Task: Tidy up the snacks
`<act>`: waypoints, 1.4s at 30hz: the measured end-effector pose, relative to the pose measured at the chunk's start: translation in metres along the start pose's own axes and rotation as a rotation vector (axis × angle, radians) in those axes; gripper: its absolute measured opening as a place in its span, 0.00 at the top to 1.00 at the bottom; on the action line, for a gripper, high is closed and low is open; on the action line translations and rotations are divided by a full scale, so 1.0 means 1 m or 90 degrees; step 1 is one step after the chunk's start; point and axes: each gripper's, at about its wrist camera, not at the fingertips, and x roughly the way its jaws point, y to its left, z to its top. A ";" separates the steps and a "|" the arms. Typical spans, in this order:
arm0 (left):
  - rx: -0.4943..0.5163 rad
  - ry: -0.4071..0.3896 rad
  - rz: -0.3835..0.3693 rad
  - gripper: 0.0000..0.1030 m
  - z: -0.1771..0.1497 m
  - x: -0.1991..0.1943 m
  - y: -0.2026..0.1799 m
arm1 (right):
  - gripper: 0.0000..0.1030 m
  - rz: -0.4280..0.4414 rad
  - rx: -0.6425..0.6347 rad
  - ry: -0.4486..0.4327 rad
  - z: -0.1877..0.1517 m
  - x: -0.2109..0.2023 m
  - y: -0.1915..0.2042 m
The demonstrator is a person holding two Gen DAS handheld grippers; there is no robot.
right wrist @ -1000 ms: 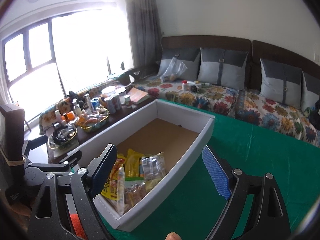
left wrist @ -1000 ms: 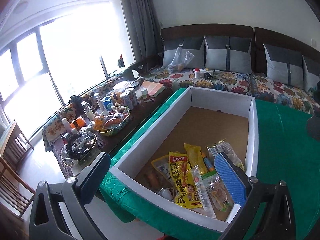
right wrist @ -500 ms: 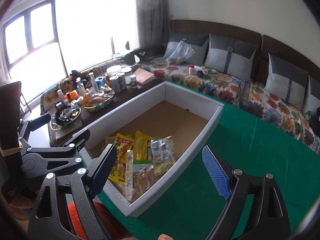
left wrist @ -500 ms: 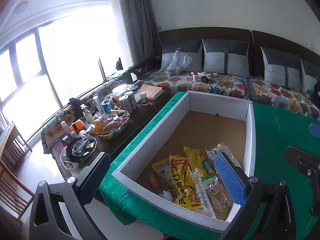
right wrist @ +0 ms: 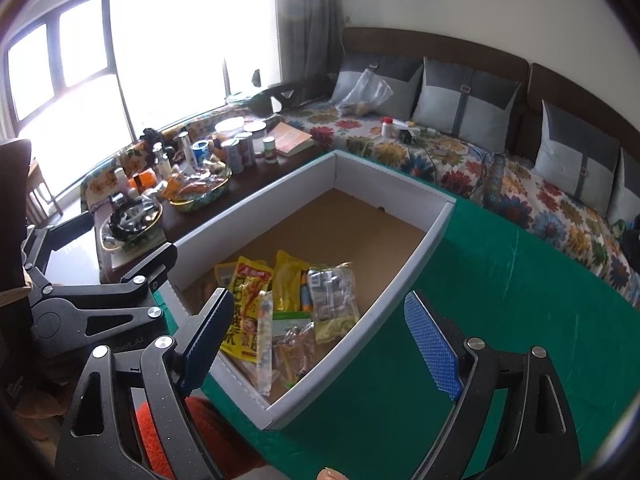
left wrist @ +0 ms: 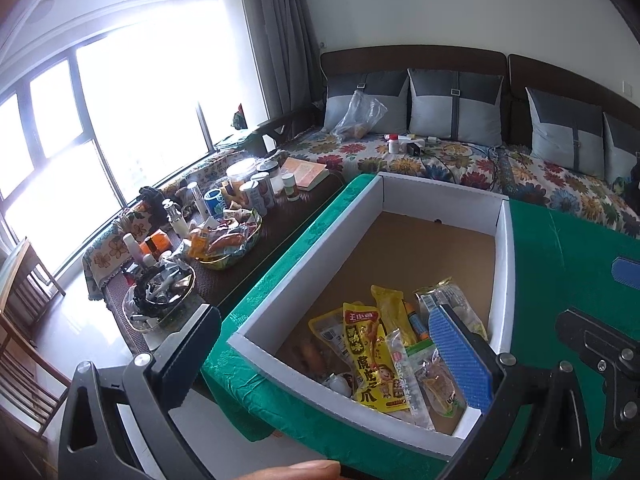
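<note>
A shallow white cardboard box (left wrist: pixel 312 248) (right wrist: pixel 420 256) sits on a green tablecloth. Several snack packets lie piled at its near end, among them a yellow packet with red print (left wrist: pixel 372 364) (right wrist: pixel 248 300) and a clear packet (right wrist: pixel 332 292). My left gripper (left wrist: pixel 320 356) is open and empty, held above the box's near left corner. My right gripper (right wrist: pixel 320 340) is open and empty, held above the box's near right wall. Each gripper also shows in the other's view: the right one (left wrist: pixel 600 344), the left one (right wrist: pixel 100 300).
A dark low table (left wrist: pixel 288 216) left of the box holds cans, bottles, a book and a bowl of snacks (left wrist: pixel 224 240) (right wrist: pixel 196 188). A floral sofa (left wrist: pixel 460 160) with grey cushions runs behind. The green tablecloth (right wrist: pixel 500 300) spreads to the right.
Both grippers have risen and tipped down toward the box. The right gripper has moved left and come into the left wrist view. Both stay open and empty.
</note>
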 end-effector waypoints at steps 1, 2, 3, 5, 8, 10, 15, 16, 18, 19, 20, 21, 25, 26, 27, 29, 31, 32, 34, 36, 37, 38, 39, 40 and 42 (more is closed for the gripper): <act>-0.002 0.000 -0.002 0.00 0.000 0.000 0.000 | 0.13 0.000 0.000 0.001 0.001 0.000 0.000; -0.002 0.000 0.000 0.00 -0.001 0.000 0.000 | 0.13 -0.001 0.000 0.001 0.001 0.000 0.001; -0.001 0.001 0.003 0.00 -0.001 0.000 0.000 | 0.13 -0.001 0.000 0.001 0.001 0.000 0.001; 0.000 0.004 0.000 0.00 0.000 -0.001 0.000 | 0.13 -0.001 0.001 0.002 0.001 0.000 0.001; -0.003 0.008 -0.005 0.00 0.002 -0.003 0.000 | 0.13 0.002 0.004 0.005 0.001 0.001 0.002; -0.003 0.009 0.000 0.00 0.003 -0.004 -0.001 | 0.13 0.004 0.009 0.009 0.001 0.002 0.002; -0.004 0.012 0.000 0.00 0.005 -0.004 0.000 | 0.13 0.010 0.015 0.018 0.002 0.006 0.004; -0.003 0.013 -0.002 0.00 0.005 -0.005 0.000 | 0.13 0.011 0.014 0.019 0.002 0.006 0.005; 0.000 0.010 0.003 0.00 0.006 -0.005 0.001 | 0.13 0.012 0.013 0.021 0.004 0.007 0.005; 0.002 0.009 0.007 0.00 0.006 -0.004 0.001 | 0.13 0.011 0.014 0.021 0.004 0.008 0.005; 0.003 0.009 0.010 0.00 0.006 -0.004 0.001 | 0.13 0.012 0.014 0.023 0.005 0.008 0.006; 0.002 0.010 0.011 0.00 0.006 -0.004 0.001 | 0.13 0.013 0.014 0.024 0.005 0.009 0.006; -0.001 0.016 0.018 0.00 0.006 0.000 0.004 | 0.13 0.015 0.017 0.026 0.008 0.010 0.007; -0.001 0.018 0.020 0.00 0.006 0.001 0.005 | 0.13 0.015 0.016 0.026 0.008 0.010 0.007; -0.001 0.019 0.022 0.00 0.006 0.002 0.006 | 0.13 0.015 0.016 0.026 0.008 0.010 0.007; -0.002 0.021 0.027 0.00 0.005 0.004 0.007 | 0.13 0.016 0.017 0.027 0.008 0.010 0.007; -0.003 0.023 0.034 0.00 0.005 0.005 0.008 | 0.13 0.015 0.017 0.029 0.008 0.011 0.006; -0.004 0.023 0.036 0.00 0.005 0.006 0.009 | 0.13 0.015 0.018 0.030 0.009 0.012 0.007; -0.006 0.025 0.040 0.00 0.004 0.007 0.010 | 0.13 0.015 0.019 0.032 0.011 0.015 0.007; -0.008 0.029 0.044 0.00 0.004 0.008 0.011 | 0.13 0.014 0.020 0.034 0.012 0.017 0.008; -0.009 0.033 0.046 0.00 0.004 0.009 0.012 | 0.13 0.014 0.020 0.035 0.011 0.018 0.007; -0.011 0.035 0.047 0.00 0.004 0.010 0.012 | 0.13 0.014 0.021 0.037 0.012 0.018 0.007; -0.011 0.035 0.047 0.00 0.003 0.011 0.013 | 0.13 0.014 0.021 0.038 0.012 0.019 0.008; -0.011 0.036 0.048 0.00 0.003 0.011 0.013 | 0.13 0.014 0.021 0.039 0.012 0.020 0.008; -0.012 0.038 0.048 0.00 0.003 0.012 0.014 | 0.13 0.013 0.021 0.040 0.012 0.021 0.008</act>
